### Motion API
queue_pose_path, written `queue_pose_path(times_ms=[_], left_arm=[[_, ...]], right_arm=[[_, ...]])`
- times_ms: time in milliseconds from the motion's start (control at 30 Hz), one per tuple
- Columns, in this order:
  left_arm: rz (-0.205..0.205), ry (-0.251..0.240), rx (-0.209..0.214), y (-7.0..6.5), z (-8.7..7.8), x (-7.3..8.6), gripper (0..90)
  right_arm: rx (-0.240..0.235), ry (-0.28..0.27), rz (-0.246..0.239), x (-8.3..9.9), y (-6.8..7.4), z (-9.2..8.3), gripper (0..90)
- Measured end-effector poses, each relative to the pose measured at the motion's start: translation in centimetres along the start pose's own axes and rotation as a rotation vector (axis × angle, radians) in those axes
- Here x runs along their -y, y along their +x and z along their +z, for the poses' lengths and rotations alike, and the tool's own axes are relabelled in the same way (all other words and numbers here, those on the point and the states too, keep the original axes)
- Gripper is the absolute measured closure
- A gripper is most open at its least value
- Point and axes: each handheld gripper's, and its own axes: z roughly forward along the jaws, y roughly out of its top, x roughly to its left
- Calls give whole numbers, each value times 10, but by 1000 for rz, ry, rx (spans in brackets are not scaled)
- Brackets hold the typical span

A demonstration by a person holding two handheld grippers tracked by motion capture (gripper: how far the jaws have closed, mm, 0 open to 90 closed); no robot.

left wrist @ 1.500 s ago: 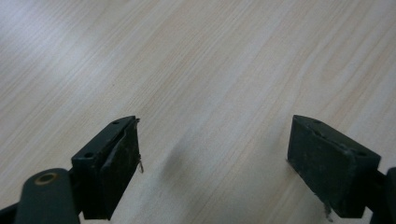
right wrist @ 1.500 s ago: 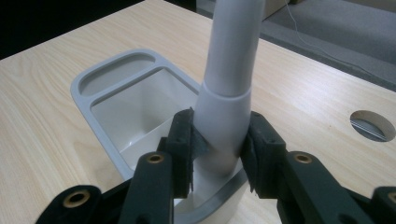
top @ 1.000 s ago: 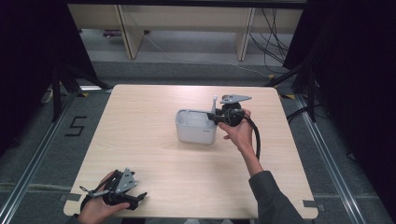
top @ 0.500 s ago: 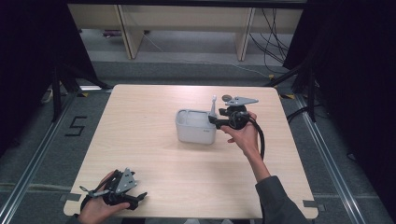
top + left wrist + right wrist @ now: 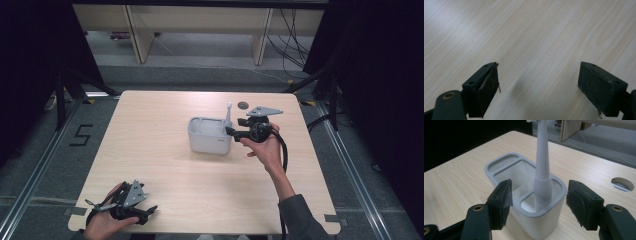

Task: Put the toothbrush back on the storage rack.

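A white-grey holder (image 5: 210, 136) (image 5: 506, 173) with several compartments stands mid-table. A white brush handle (image 5: 228, 114) (image 5: 542, 170) stands upright in its small end compartment. My right gripper (image 5: 232, 131) (image 5: 539, 200) hovers just right of the holder. Its jaws have just been opening and now stand apart on either side of the holder's near end, with the pads touching neither the holder nor the handle. My left gripper (image 5: 145, 212) (image 5: 539, 85) rests at the table's near left corner, open over bare wood.
The light wood table (image 5: 150, 125) has a round cable hole (image 5: 243, 105) (image 5: 622, 184) behind the right gripper. Wooden furniture legs and cables stand on the floor beyond the far edge. Black curtains flank both sides.
The right gripper's jaws spread apart and the hand drew back a little to the right of the holder. The brush handle stays standing in its compartment. The left hand has kept still.
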Motion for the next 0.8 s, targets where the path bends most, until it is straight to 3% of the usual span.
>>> queue_pose_path(times_ms=[33,100,133,200,300,367,400,500,667,733,800], left_arm=[[0,0,0,0,0,0,164],[0,0,1,0,0,0,164],[1,1,0,0,0,0,164],[0,0,1,0,0,0,164],[1,1,0,0,0,0,164],[1,1,0,0,0,0,164],[0,1,1,0,0,0,165],[1,1,0,0,0,0,164],[1,-2,-3,0,0,0,164],[4,-1,4,0,0,0,164],[4,-1,4,0,0,0,164]], right_arm=[[4,-11,-31,0,-2,0,360],[5,-14,-33,1,-2,0,352],[-3,-1,5,2,0,-1,348],[-11,-27,-10,4,-1,-2,338],[-10,-25,12,7,1,-3,325],[0,-27,-15,8,-1,-4,322],[-16,-29,26,10,2,-5,316],[-24,-40,10,11,1,-5,313],[-25,-35,29,14,5,-8,303],[-12,-41,-1,15,4,-9,302],[-19,-32,7,16,5,-10,297]])
